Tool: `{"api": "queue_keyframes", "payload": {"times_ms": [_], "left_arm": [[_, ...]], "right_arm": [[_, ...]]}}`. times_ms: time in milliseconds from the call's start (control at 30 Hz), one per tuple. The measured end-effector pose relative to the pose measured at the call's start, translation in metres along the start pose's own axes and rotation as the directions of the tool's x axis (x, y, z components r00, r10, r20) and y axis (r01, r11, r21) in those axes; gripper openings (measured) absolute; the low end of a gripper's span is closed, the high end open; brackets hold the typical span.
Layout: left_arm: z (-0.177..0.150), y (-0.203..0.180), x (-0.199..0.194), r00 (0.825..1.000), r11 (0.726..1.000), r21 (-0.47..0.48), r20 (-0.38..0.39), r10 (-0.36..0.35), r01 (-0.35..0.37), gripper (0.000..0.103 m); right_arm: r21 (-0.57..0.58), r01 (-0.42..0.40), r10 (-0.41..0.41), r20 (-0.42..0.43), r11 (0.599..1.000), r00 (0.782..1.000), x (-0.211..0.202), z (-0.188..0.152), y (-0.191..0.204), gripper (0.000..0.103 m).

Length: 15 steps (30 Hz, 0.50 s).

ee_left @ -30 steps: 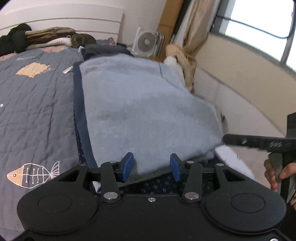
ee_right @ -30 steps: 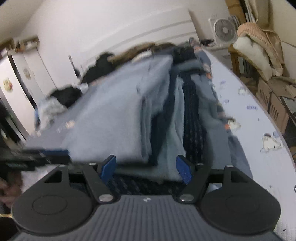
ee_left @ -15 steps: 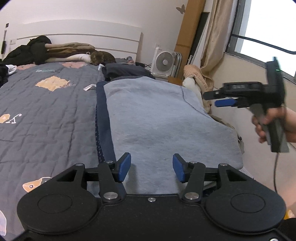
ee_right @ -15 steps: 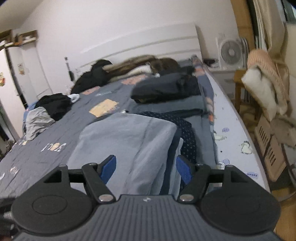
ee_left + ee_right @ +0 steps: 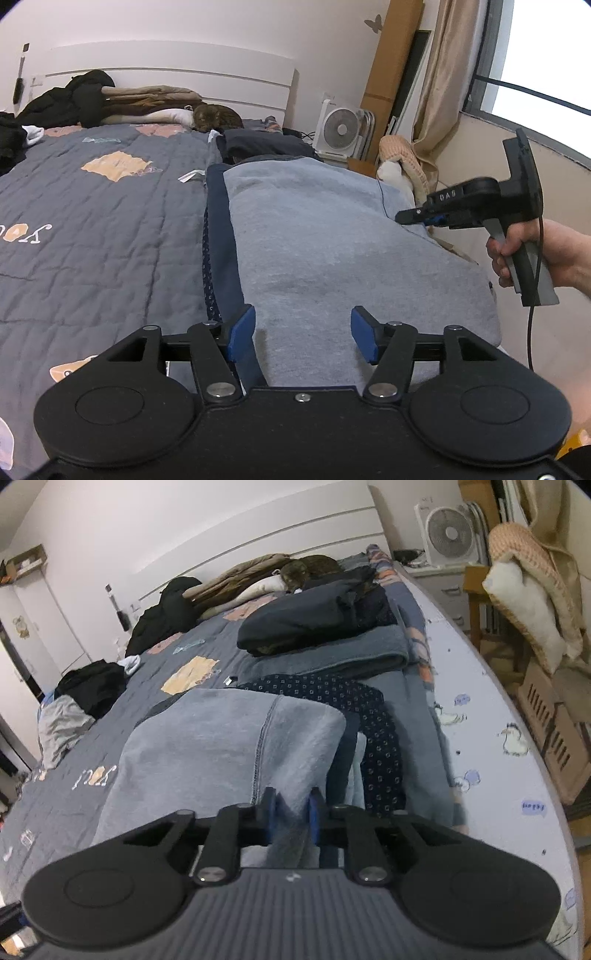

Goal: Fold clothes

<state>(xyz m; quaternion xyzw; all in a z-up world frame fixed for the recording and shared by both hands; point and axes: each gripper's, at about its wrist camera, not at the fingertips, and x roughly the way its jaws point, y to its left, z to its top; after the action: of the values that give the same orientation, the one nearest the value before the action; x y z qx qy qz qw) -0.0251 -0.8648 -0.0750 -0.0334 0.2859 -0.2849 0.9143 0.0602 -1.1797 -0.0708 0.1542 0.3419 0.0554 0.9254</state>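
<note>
A light blue-grey garment (image 5: 332,251) lies spread flat along the right side of the bed, on top of a navy dotted garment (image 5: 208,258). My left gripper (image 5: 303,334) hovers over its near end. Its jaws are opening, with cloth below them and nothing pinched. In the left wrist view a hand (image 5: 535,251) holds my right gripper (image 5: 400,218) against the garment's right edge. In the right wrist view the right gripper (image 5: 293,810) is closing, and a fold of the light blue-grey garment (image 5: 207,738) is caught between its blue pads.
The grey quilt (image 5: 92,240) fills the left of the bed. Folded dark clothes (image 5: 314,620) lie beyond the garment, and a cat (image 5: 218,116) rests by the headboard. Black clothes (image 5: 92,686) are piled at the far left. A white fan (image 5: 341,129) and boxes stand to the right.
The right gripper came down from beside the bed to the garment's right edge and its jaws closed on the cloth. The left jaws spread wider. The garment settled flat.
</note>
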Motion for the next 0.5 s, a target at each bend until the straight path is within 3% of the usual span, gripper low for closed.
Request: {"api": "queue_keyframes", "payload": {"times_ms": [233,400,500], "left_arm": [[0.001,0.003,-0.001,1.000,1.000,-0.002,0.009,0.010,-0.010,0.060],[0.001,0.005,0.000,1.000,1.000,-0.002,-0.001,0.015,-0.015,0.062],[0.001,0.003,0.000,1.000,1.000,0.000,-0.003,0.012,-0.012,0.063]], "right_arm": [[-0.056,0.092,-0.090,0.039,0.994,0.995,-0.002,-0.001,-0.007,0.010],[-0.004,0.050,-0.050,0.073,0.999,0.996,-0.023,-0.003,-0.010,0.012],[-0.014,-0.028,0.029,0.088,1.000,0.996,-0.052,-0.011,0.001,0.021]]}}
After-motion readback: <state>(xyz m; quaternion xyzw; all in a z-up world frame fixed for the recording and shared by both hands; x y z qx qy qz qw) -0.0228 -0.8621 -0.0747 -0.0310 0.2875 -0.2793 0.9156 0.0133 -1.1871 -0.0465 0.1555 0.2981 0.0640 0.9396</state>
